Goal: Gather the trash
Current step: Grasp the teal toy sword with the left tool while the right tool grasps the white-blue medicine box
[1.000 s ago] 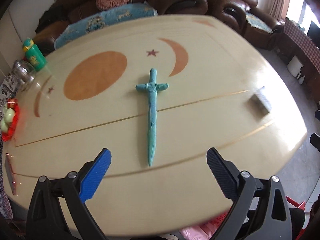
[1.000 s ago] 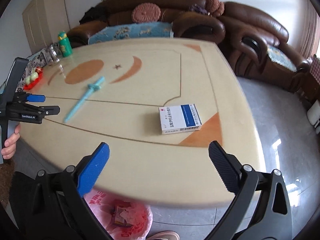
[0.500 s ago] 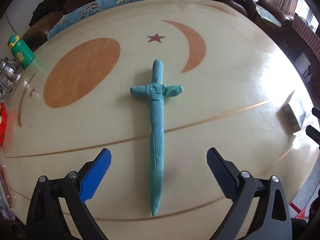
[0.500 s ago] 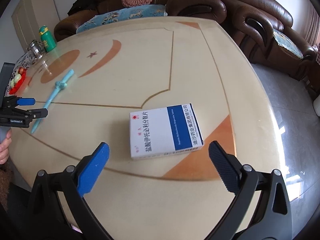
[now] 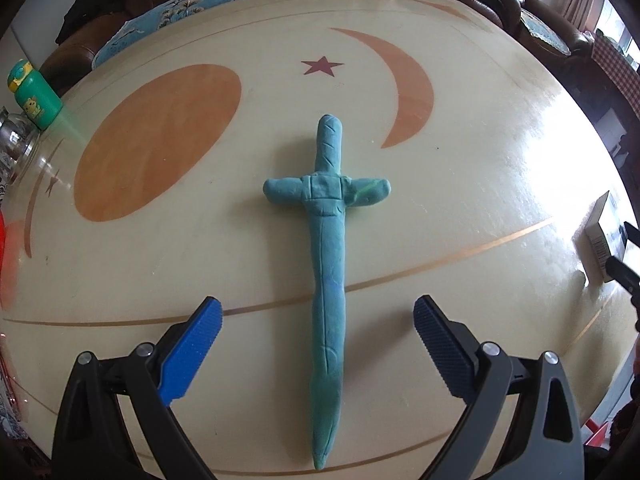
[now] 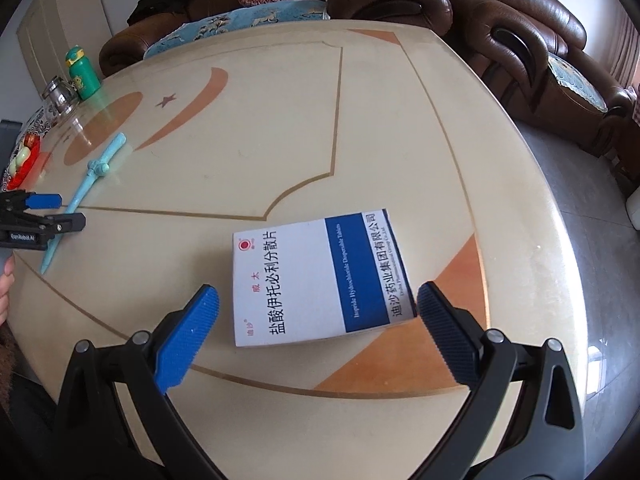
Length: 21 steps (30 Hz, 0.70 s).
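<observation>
A teal clay sword (image 5: 326, 256) lies flat on the cream table, tip towards me. My left gripper (image 5: 316, 344) is open, its fingers on either side of the lower blade, not touching it. A white and blue medicine box (image 6: 316, 276) lies flat on the table. My right gripper (image 6: 318, 332) is open around the box's near end, the right pad close to its corner. The sword (image 6: 86, 184) and the left gripper (image 6: 44, 216) show at the left of the right wrist view. The box (image 5: 602, 232) shows at the right edge of the left wrist view.
A green bottle (image 5: 34, 96) and a glass jar (image 5: 14, 144) stand at the table's far left edge, beside a red dish (image 6: 22, 160). Brown leather sofas (image 6: 520, 40) ring the far and right sides. Grey floor (image 6: 592, 280) lies to the right.
Both grippers have moved forward and lower over the table. The sword now lies between the left fingers, and the box now reaches between the right fingers. Both stay open.
</observation>
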Motion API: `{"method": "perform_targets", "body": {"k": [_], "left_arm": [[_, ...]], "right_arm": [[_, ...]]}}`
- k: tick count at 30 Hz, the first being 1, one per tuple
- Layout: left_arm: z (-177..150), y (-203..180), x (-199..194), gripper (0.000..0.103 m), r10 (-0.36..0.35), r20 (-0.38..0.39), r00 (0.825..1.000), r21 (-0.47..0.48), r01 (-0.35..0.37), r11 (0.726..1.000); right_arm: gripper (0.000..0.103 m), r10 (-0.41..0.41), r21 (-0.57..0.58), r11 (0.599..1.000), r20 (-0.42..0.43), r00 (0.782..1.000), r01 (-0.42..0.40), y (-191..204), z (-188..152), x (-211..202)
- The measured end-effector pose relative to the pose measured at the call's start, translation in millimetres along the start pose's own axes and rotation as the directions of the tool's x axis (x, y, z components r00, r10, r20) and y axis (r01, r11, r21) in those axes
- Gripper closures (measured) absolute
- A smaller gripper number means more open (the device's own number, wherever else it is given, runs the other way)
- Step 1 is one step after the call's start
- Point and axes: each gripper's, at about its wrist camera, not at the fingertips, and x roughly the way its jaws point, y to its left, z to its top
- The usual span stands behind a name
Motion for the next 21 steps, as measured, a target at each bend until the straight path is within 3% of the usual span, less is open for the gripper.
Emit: {"method": "perform_targets", "body": {"k": [10, 13, 16, 21], "left_arm": [[9, 7, 8, 0.01, -0.034, 0.014, 0.999, -0.001, 0.034, 0.999], [12, 7, 9, 0.014, -0.039, 0.02, 0.999, 0.01, 0.038, 0.999], [13, 3, 7, 0.023, -0.046, 0.027, 0.999, 0.025, 0.045, 0.999], [14, -11, -2, 0.053, -0.06, 0.023, 0.998, 0.056, 0.059, 0.997]], "right_arm": [[0.006, -0.032, -0.04, 0.999, -0.001, 0.999, 0.032, 8, -2, 10], [0.006, -0.033, -0.039, 0.999, 0.0, 0.999, 0.033, 8, -1, 11], [0.006, -0.034, -0.036, 0.999, 0.004, 0.999, 0.034, 9, -1, 12], [0.006, -0.034, -0.035, 0.999, 0.011, 0.999, 0.034, 9, -1, 12]]}}
